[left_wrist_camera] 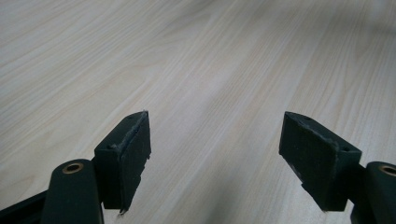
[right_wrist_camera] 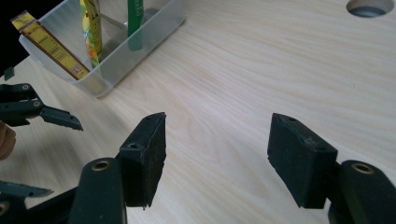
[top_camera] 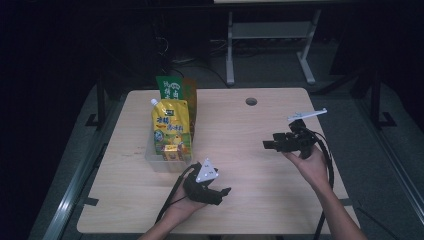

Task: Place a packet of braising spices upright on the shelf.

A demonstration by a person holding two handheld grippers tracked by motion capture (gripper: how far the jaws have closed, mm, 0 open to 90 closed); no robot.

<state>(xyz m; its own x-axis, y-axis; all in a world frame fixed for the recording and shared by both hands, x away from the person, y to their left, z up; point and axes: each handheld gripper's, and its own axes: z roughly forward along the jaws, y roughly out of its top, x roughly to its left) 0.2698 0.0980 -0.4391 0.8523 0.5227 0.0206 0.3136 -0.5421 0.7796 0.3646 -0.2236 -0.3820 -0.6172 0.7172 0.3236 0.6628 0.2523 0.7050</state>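
left gripper (top_camera: 223,193) low near the front edge of the wooden table (top_camera: 260,125), held in a hand, grey plate on top. jaws wide apart, nothing between them, just bare wood under them in the left gripper view (left_wrist_camera: 215,154).

right gripper (top_camera: 267,145) up in the other hand, on the right side of the table, pointing left toward the middle. jaws wide apart too (right_wrist_camera: 217,158), nothing held, bare wood below.

clear plastic bin (top_camera: 156,161) on the left part of the table, just beyond the left gripper and well apart from the right one. standing inside: a yellow pouch (top_camera: 171,125) with a white spout at the top, a green packet (top_camera: 169,90) behind it, and a small yellow box (top_camera: 172,152) at the front, leaning on the pouch. same bin at the top left of the right gripper view (right_wrist_camera: 135,51), with the packs poking up out of it.

round hole (top_camera: 251,101) in the table near the far edge.
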